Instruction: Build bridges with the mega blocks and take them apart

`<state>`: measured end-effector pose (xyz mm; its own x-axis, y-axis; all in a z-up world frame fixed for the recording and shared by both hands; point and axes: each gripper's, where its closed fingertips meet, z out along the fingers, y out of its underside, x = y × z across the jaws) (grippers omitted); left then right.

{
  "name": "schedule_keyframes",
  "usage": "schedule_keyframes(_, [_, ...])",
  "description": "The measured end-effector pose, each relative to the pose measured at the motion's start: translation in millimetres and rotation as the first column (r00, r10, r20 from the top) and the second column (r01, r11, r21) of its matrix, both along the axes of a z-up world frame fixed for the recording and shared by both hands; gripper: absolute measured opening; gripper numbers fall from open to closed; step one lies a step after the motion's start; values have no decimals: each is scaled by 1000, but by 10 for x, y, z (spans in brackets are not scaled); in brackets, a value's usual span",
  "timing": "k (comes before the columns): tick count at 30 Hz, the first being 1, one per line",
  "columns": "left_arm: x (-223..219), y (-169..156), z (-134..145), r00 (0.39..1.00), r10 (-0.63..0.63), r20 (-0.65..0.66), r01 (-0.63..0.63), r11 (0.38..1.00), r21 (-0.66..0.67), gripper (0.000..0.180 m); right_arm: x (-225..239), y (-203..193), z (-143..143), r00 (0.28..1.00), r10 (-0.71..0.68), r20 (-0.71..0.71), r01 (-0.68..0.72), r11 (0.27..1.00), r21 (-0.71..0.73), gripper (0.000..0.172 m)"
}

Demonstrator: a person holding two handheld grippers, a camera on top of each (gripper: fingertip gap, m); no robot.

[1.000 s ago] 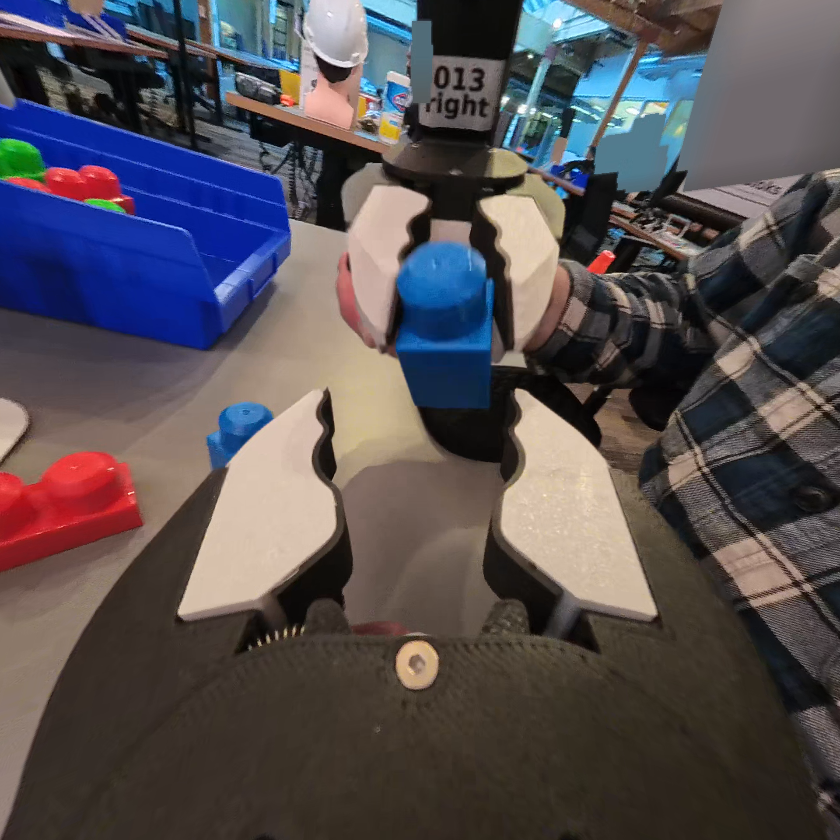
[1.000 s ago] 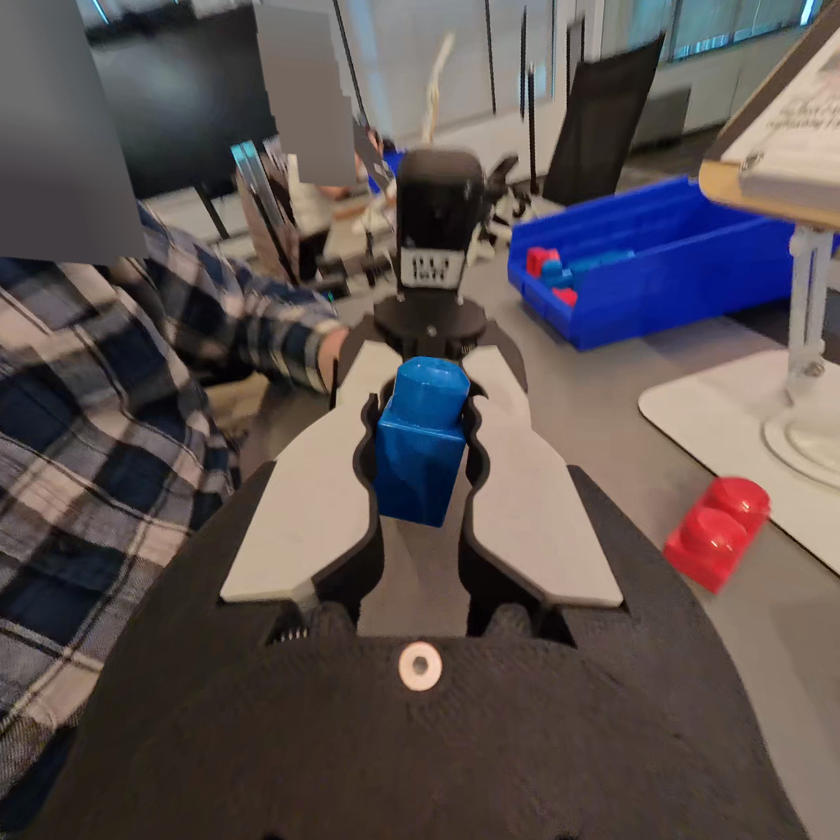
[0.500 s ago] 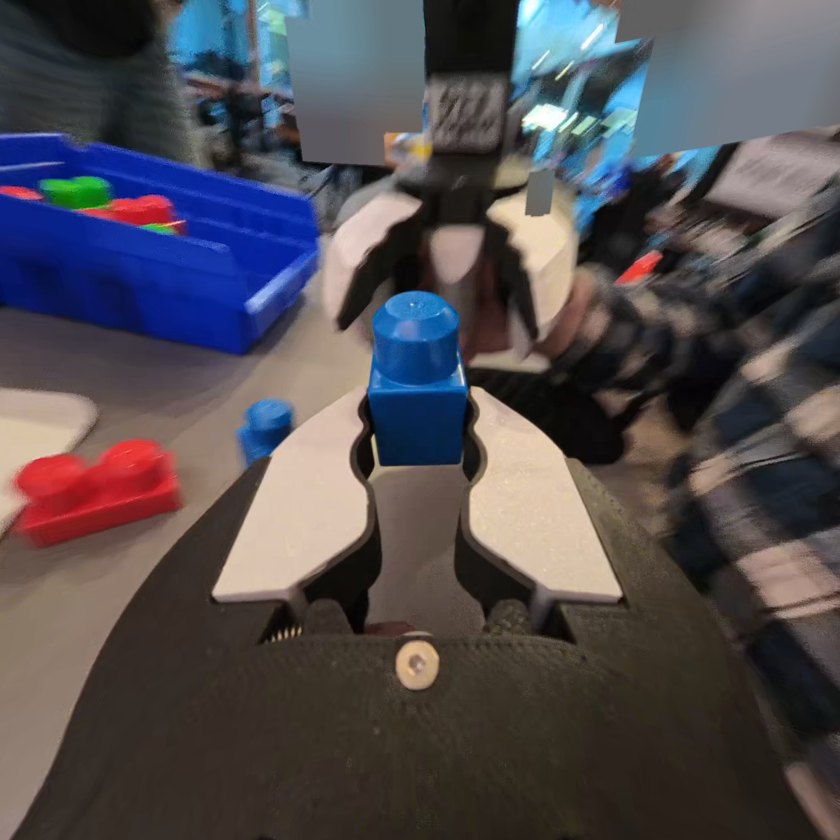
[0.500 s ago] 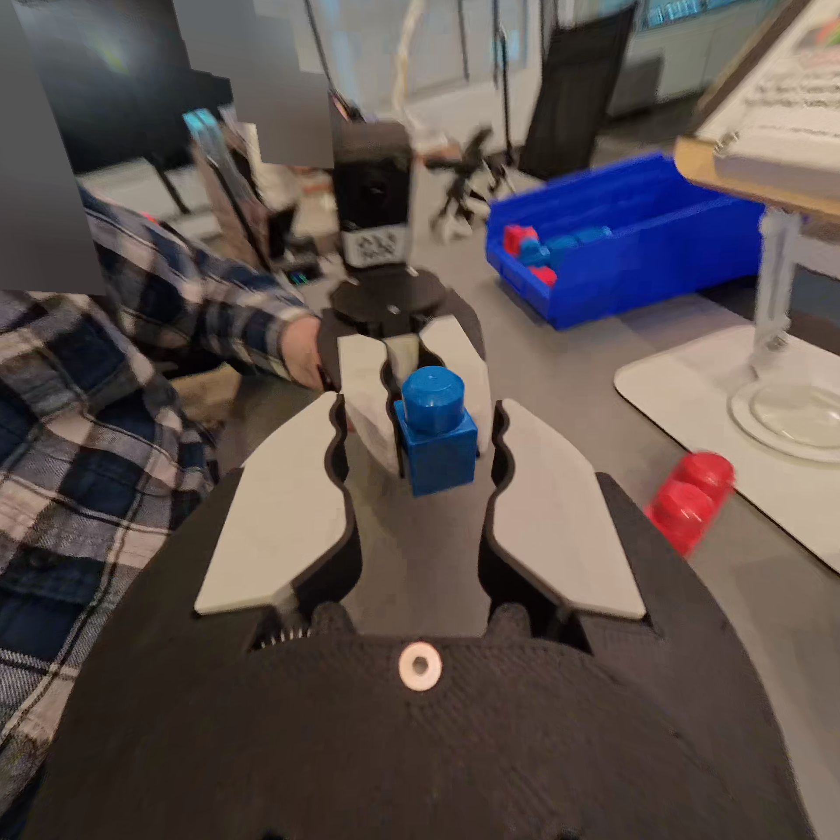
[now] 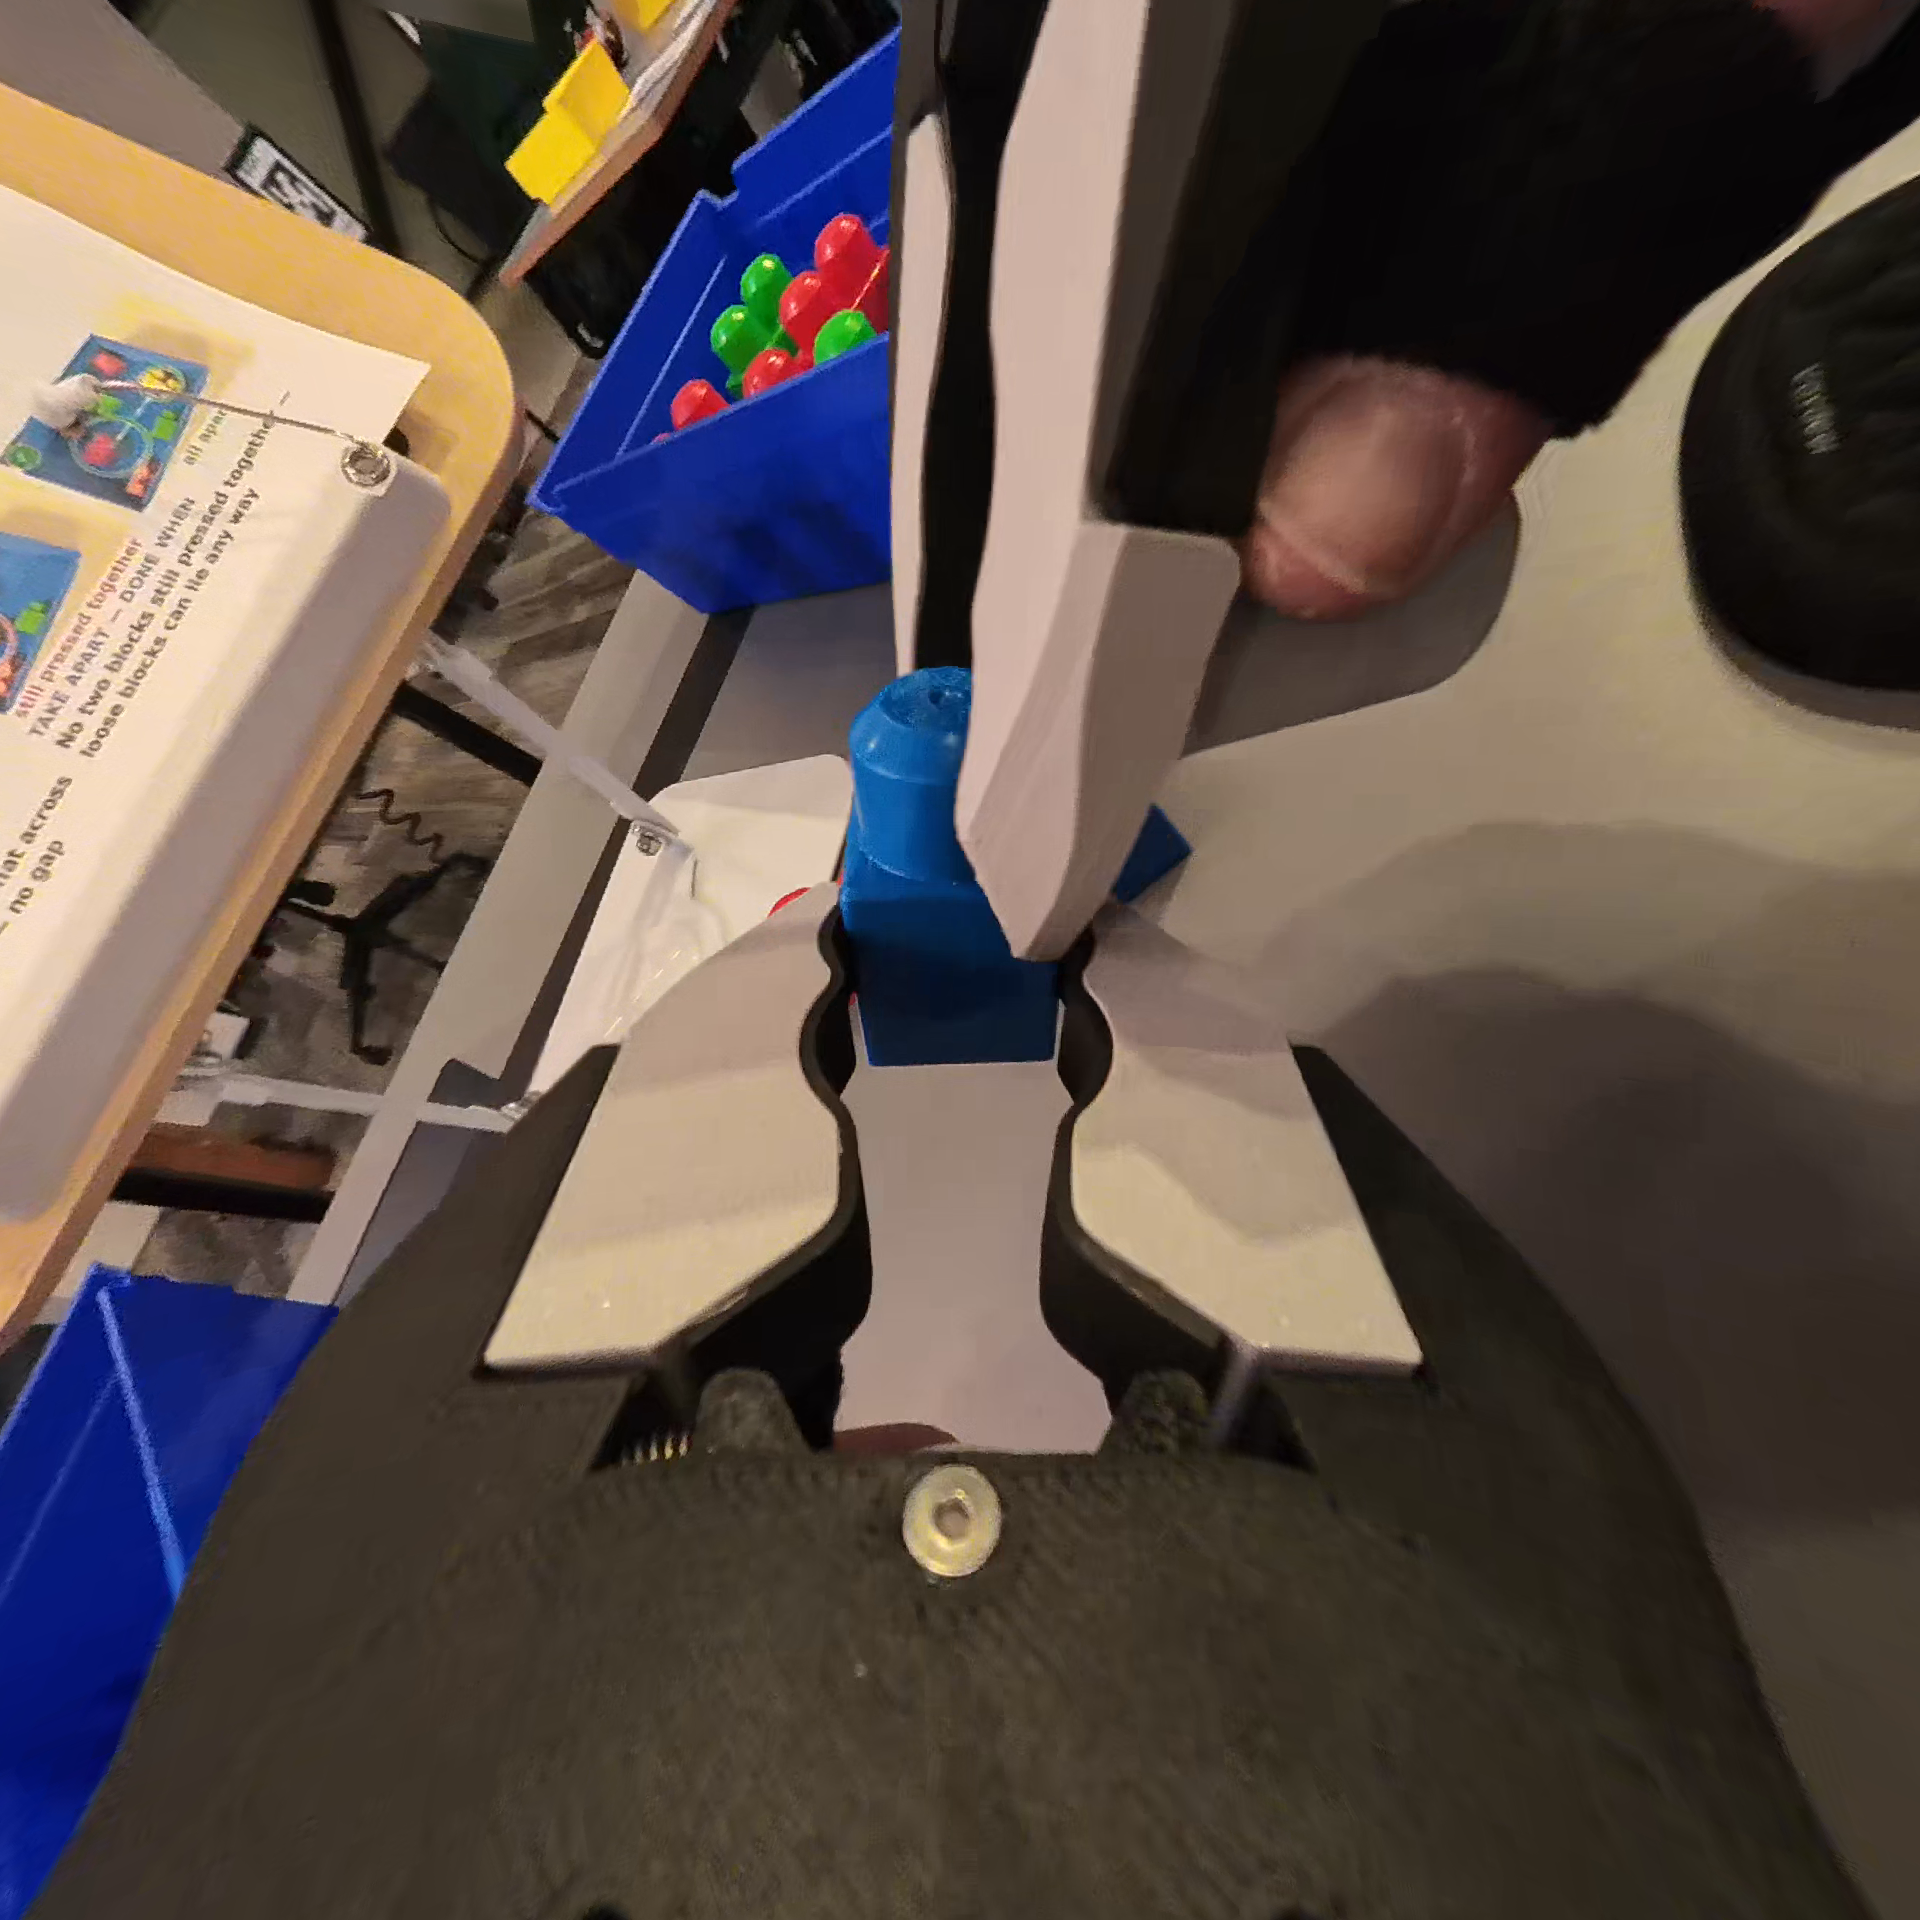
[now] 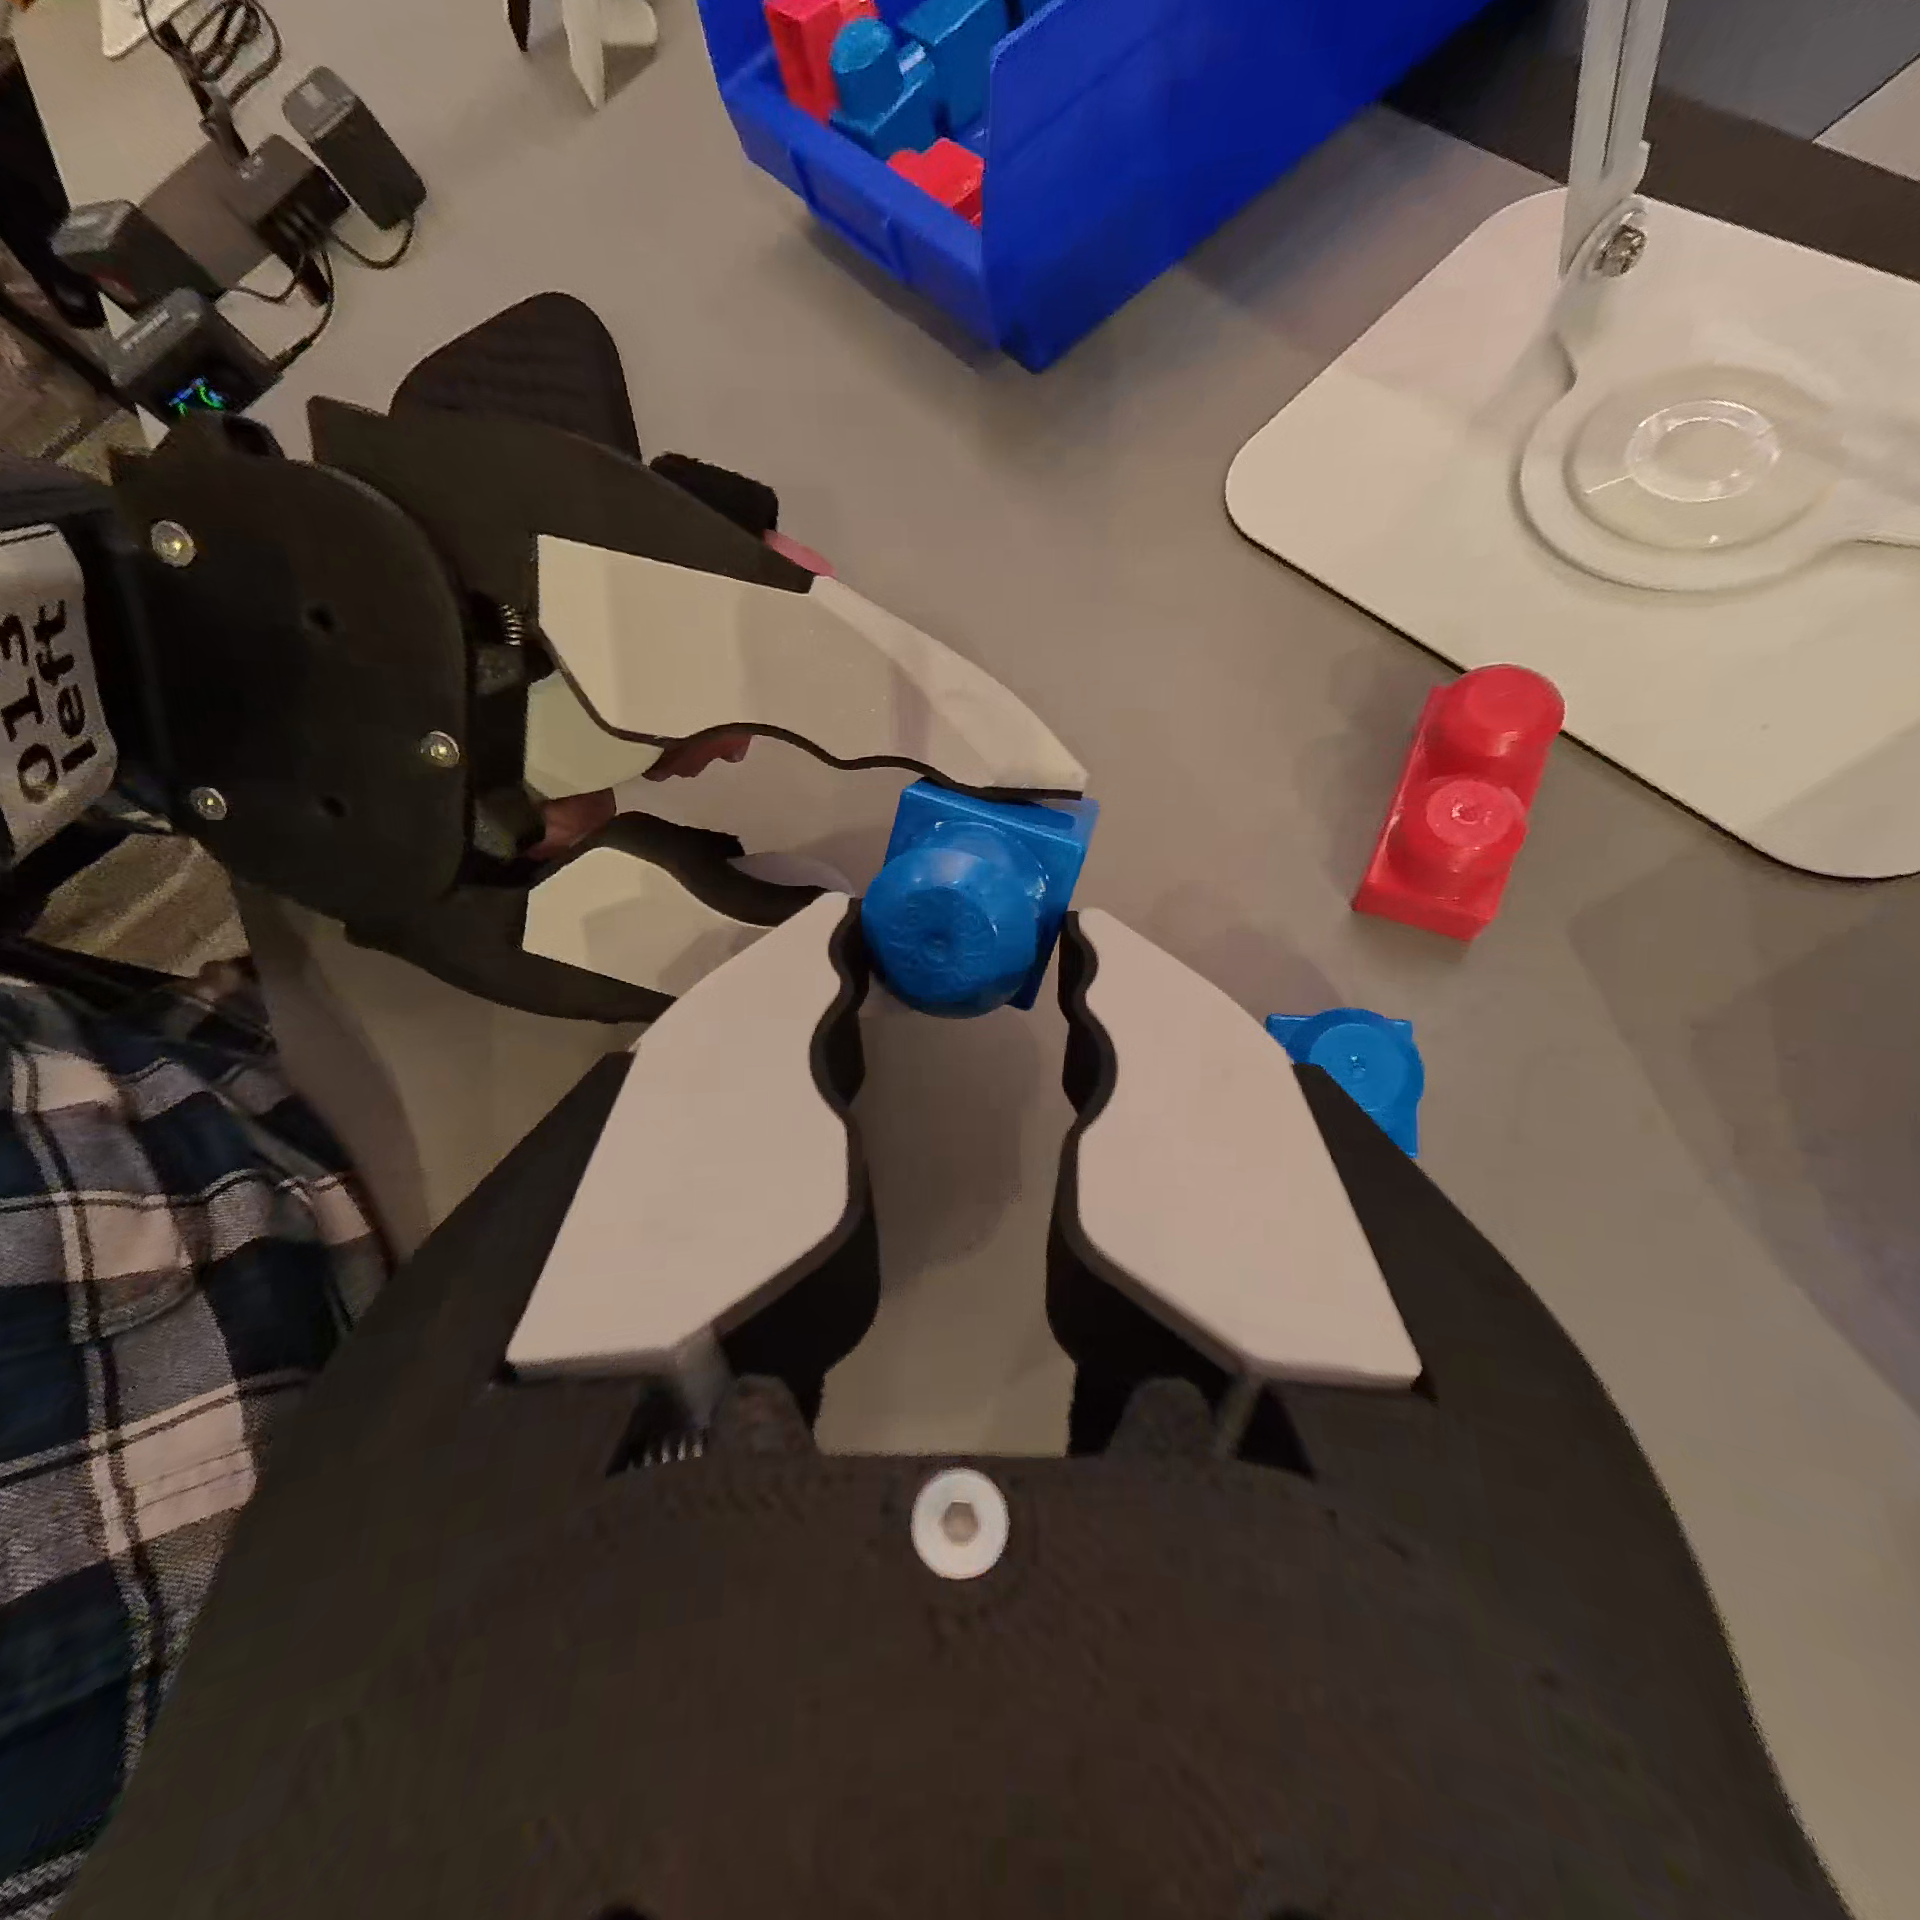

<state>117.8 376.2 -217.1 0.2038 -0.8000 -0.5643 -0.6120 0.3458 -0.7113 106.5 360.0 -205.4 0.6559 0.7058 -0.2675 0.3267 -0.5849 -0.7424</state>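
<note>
Left gripper (image 5: pixel 956 977): closed on the square body of the blue block (image 5: pixel 951 997), a pad pressed on each side, stud away from the camera.
Right gripper (image 6: pixel 961 956): from above, closed to the block's width around its stud (image 6: pixel 940 935); both grippers look to have it at once.
Block place: held over the grey desk (image 6: pixel 1195 644), off the surface as far as I can tell.
Step, as I judge: handover or regrip; let one gripper go only when the other is firm, and keep the block square.
Loose blocks: small blue block (image 6: pixel 1351 1070) just right; red block (image 6: pixel 1465 805) beyond, by the white base (image 6: pixel 1455 499).
Far edge: blue bin (image 6: pixel 1091 177) of blocks.
</note>
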Motion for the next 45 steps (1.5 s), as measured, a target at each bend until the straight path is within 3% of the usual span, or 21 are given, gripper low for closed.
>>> schedule_keyframes(4, [15,-29,6,1000,-18,-17,18,1000,25,42,100,-12,43,1000,-12,-16,12,1000,4,35])
schedule_keyframes(6, [-3,-50,28,999,-31,18,31,1000,-1,53,308,-57,4,998,-1,66,3,1000,-28,35])
schedule_keyframes(9, [-44,-9,-150,999,-13,42,20,984,-176,68,701,-165,-226,966,54,253,-21,991,-130,35])
schedule_keyframes(12, [17,-49,-368,998,-16,53,34,931,-362,78,887,-258,-488,912,143,383,-54,971,-233,35])
schedule_keyframes(18, [201,-83,-595,998,-24,59,51,861,-506,80,910,-158,-755,850,202,486,-70,959,-276,35])
schedule_keyframes(24, [334,-51,-650,999,-14,37,30,866,-499,81,886,21,-776,828,199,524,-72,965,-252,37])
schedule_keyframes(25, [353,-42,-652,999,-8,35,24,869,-495,81,892,41,-768,824,195,532,-70,967,-246,51])
schedule_keyframes(27, [388,-37,-660,1000,3,28,11,867,-499,85,938,32,-738,822,191,536,-58,965,-254,72])
schedule_keyframes(31, [460,-22,-661,998,51,32,-27,854,-519,92,1046,19,-619,868,147,474,-46,975,-217,64])
schedule_keyframes(36, [540,-26,-693,996,84,18,-59,821,-568,94,1003,-58,-724,925,193,326,-101,955,-279,51])
schedule_keyframes(41, [485,0,-689,993,114,23,-79,807,-585,94,909,-87,-717,956,209,205,-145,946,-289,53])
schedule_keyframes(45, [568,-28,-715,994,113,4,-89,809,-581,95,998,-38,-707,961,188,203,-131,955,-267,59])
